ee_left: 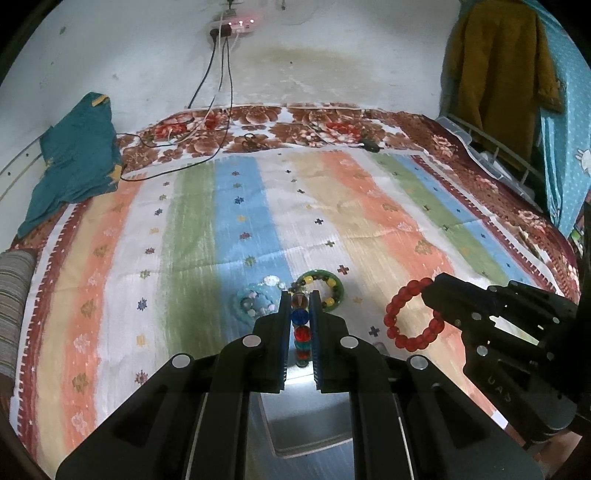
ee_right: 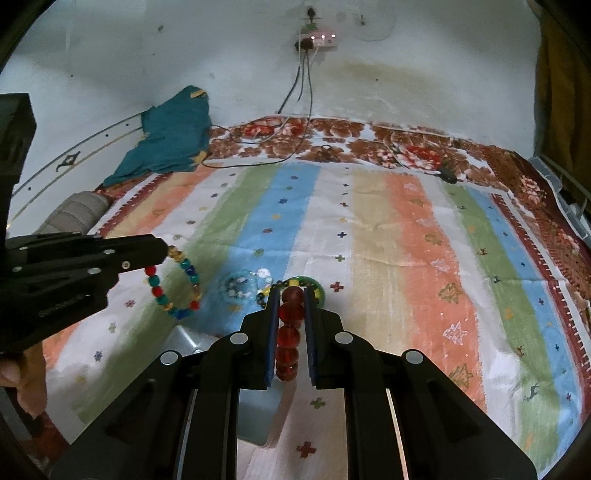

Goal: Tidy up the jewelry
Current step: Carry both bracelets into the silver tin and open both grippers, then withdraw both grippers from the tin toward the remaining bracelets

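Note:
My left gripper [ee_left: 299,299] is shut on a multicolour bead bracelet [ee_left: 301,332], held above a metal box [ee_left: 306,417]; the bracelet also shows hanging from that gripper in the right wrist view [ee_right: 177,284]. My right gripper [ee_right: 292,295] is shut on a red bead bracelet [ee_right: 290,332], which also shows in the left wrist view [ee_left: 406,317]. A green-and-yellow bead bracelet [ee_left: 325,288] and a light blue bracelet [ee_left: 258,299] lie on the striped bedspread just ahead of both grippers.
The striped cloth [ee_left: 221,221] covers a bed with a floral blanket [ee_left: 295,125]. Cables [ee_left: 207,147] and a teal garment [ee_left: 77,158] lie at the far side. A power strip [ee_left: 236,26] hangs on the wall. A striped pillow [ee_left: 14,306] sits left.

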{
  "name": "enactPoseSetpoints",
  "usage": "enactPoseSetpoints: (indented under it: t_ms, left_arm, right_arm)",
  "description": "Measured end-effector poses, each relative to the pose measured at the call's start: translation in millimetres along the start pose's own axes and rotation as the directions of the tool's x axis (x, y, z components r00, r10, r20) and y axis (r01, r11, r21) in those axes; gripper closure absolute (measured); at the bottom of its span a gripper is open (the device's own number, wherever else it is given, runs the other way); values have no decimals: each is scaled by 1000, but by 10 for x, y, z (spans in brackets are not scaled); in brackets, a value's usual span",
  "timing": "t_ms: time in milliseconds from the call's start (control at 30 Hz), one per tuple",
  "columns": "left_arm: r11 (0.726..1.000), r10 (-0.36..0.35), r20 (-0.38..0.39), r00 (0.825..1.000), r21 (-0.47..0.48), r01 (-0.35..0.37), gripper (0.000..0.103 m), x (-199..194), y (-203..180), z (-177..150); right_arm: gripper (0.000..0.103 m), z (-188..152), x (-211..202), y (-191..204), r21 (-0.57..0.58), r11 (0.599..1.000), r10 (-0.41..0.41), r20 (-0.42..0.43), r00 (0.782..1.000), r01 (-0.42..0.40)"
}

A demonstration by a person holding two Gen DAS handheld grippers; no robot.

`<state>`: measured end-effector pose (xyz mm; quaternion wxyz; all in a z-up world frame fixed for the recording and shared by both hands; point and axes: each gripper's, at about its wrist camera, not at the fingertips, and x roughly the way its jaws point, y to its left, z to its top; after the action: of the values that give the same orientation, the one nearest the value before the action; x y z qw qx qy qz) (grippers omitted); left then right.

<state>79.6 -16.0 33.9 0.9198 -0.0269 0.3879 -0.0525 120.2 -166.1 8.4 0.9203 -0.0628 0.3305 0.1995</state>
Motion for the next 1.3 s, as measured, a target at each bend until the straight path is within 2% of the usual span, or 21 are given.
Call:
enactPoseSetpoints:
  t_ms: [667,700,767,800,833,900,1067,1133,1300]
  left_arm:
    - [999,-35,-35,999,-16,35,94,-261,-86,-303]
    - [999,-28,-43,999,-18,27,93,-258,-90,-314]
    - [999,11,-57,998,-37,-13,93,-250,-54,-333]
    - [999,20,-61,998,-41,-23,90,-243,-35,-331]
    - [998,29,-65,997,-47,-32,88,-236,-10,-327]
    - [997,45,-70,997,-59,-49,76,-223,49,-326]
    - [994,78,-70,995,-66,-82,64,-189,120,-308]
    - [994,78,-71,994,-74,-83,62,-178,134,-301]
    - [990,100,-68,993,-96,-107,47,-150,216,-267]
  right_arm:
    - [89,-294,-183,271,-40,995,91,-50,995,-93]
    - [88,-299,-191,269,-41,994,95,-53,994,-97]
    - [73,-296,-213,233,-36,996,84,-51,995,-85]
    - [60,-294,-224,202,-32,997,69,-45,997,-71]
    - [58,-294,-222,170,-24,998,55,-43,998,-56]
    - [58,-295,-190,111,-8,999,46,-55,997,-46]
    - [58,-309,-88,0,22,999,27,-90,996,-25]
    - [55,-299,-75,-28,34,999,27,-92,995,-24]
    - [49,-267,-48,-125,57,998,16,-95,995,-11]
